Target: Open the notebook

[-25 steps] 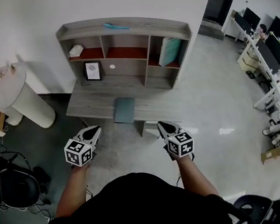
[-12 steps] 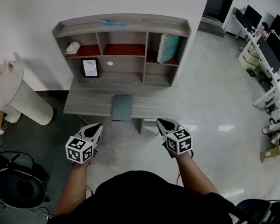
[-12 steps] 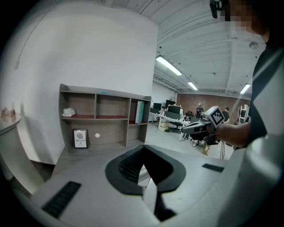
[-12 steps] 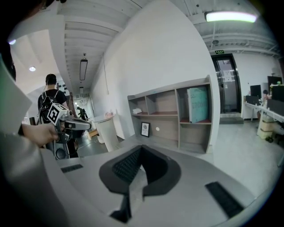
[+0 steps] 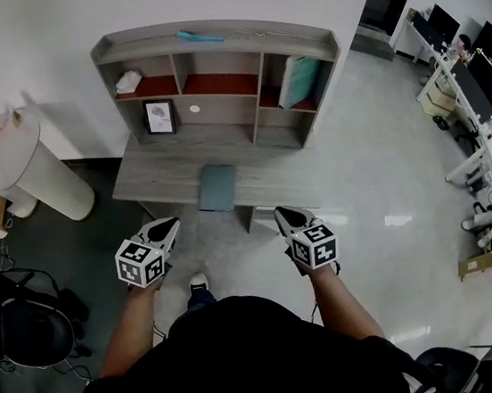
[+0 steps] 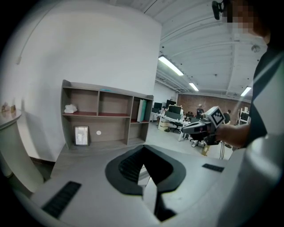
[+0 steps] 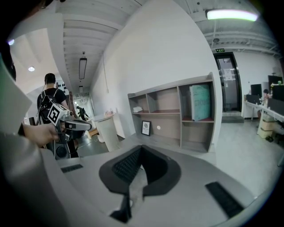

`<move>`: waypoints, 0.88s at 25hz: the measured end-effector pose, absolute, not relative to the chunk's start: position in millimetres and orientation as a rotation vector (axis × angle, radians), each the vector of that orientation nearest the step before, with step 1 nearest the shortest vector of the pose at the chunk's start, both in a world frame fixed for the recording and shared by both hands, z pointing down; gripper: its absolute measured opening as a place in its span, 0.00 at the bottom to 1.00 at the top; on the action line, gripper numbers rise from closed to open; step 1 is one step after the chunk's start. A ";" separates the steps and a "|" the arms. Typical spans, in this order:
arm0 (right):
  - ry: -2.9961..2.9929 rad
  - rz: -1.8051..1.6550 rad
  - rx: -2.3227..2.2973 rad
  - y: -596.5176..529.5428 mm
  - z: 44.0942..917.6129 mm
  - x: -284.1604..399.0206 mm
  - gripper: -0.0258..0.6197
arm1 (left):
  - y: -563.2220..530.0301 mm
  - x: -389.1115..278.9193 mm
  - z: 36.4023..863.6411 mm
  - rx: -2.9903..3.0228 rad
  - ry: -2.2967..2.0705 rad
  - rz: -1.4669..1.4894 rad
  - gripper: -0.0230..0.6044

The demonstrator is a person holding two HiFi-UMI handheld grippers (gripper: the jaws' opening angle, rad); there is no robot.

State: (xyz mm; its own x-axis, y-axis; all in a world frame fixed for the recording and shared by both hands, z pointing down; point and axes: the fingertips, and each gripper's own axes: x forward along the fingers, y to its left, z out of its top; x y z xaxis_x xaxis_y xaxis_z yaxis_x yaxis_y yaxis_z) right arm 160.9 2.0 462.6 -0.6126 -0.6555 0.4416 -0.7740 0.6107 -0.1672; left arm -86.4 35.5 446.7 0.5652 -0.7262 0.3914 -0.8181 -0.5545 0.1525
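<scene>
a person stands before a grey wood-grain desk [image 5: 149,175], holding a claw in each hand over glossy pale floor [image 5: 358,158]. the notebook [image 5: 218,188], a flat grey-green rectangle, lies closed on the desk at its front edge, near the middle, with bare desk on both sides. the left claw [image 5: 165,227] and right claw [image 5: 283,218] hover short of that edge, well apart from each other, one to either side of the notebook's line. each claw's jaws are pressed together with nothing between them. a marker cube [image 5: 140,262] with black-and-white squares sits on each. behind the notebook rises a shelf unit [image 5: 207,39] with open compartments. one holds a small framed picture [image 5: 160,117], its print too small to read, and another an upright teal book [image 5: 298,81]. a round white stand [image 5: 27,175] sits left of the desk.
</scene>
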 end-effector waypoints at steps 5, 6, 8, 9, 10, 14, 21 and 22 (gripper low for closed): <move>-2.484 0.492 1.179 -10.1 463.0 147.9 0.04 | 16.3 -99.9 450.5 2.498 -1.238 0.396 0.05; -2.478 0.494 1.186 -13.5 462.8 145.5 0.04 | 11.7 -102.6 450.9 2.501 -1.231 0.396 0.05; -2.469 0.496 1.200 -21.2 462.1 139.2 0.04 | 1.5 -109.2 451.4 2.508 -1.215 0.397 0.05; -2.465 0.496 1.205 -26.3 462.0 134.8 0.04 | -4.7 -113.7 452.0 2.511 -1.207 0.397 0.05; -2.461 0.497 1.209 -31.8 462.3 129.6 0.04 | -11.5 -118.9 453.0 2.513 -1.200 0.398 0.05; -2.447 0.516 1.223 -49.4 465.8 105.5 0.04 | -36.9 -140.2 459.7 2.516 -1.162 0.401 0.05; -2.413 0.541 1.237 -70.8 470.9 70.9 0.04 | -72.8 -170.2 469.8 2.520 -1.102 0.411 0.05; -2.407 0.542 1.243 -74.5 471.3 67.1 0.04 | -77.8 -174.0 471.5 2.521 -1.091 0.411 0.05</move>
